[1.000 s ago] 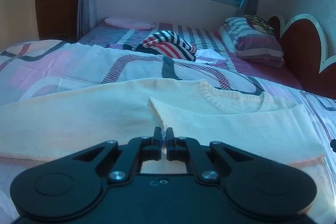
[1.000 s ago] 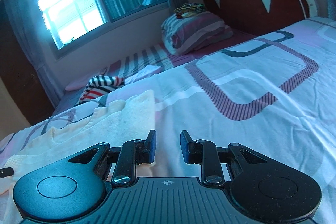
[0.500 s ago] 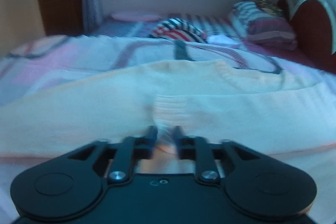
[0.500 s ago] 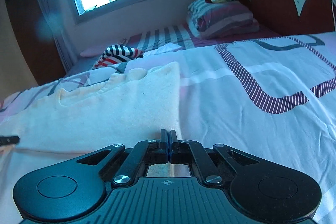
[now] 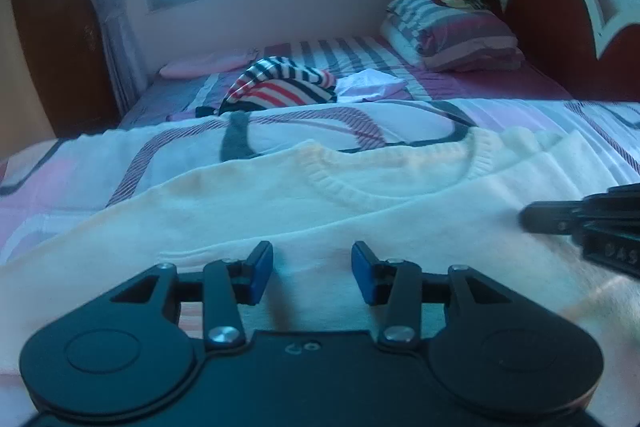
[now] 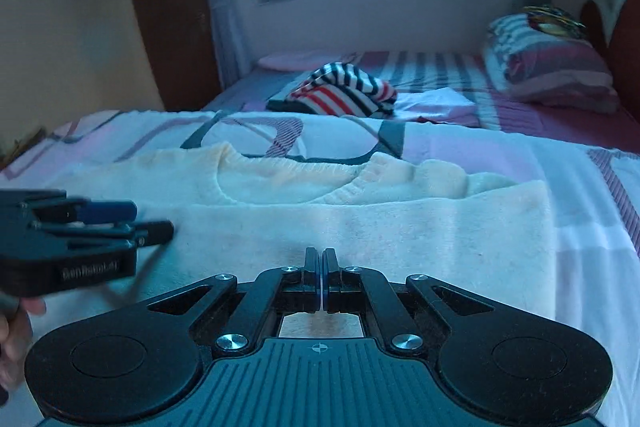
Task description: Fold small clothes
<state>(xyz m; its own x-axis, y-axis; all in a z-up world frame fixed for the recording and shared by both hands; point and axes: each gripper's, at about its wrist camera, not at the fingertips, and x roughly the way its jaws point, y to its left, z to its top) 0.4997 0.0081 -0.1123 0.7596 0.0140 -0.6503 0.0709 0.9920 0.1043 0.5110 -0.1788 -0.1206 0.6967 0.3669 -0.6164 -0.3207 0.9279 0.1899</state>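
Left gripper (image 5: 312, 273) jaws opening, nothing between pads — cream sweater (image 5: 360, 211) spread on bed, collar at 12 o'clock. Right gripper (image 6: 322, 277) closed, whether pinching cloth unclear. Sweater's long axis runs 9-to-3; right gripper nearer folded edge at 3 o'clock.

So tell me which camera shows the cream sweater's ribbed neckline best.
The left wrist view: the neckline of the cream sweater sits nearer and larger, its ribbing readable along the curve. The right wrist view shows the neckline too, whole but farther off and smaller, with a folded layer across the body below it.
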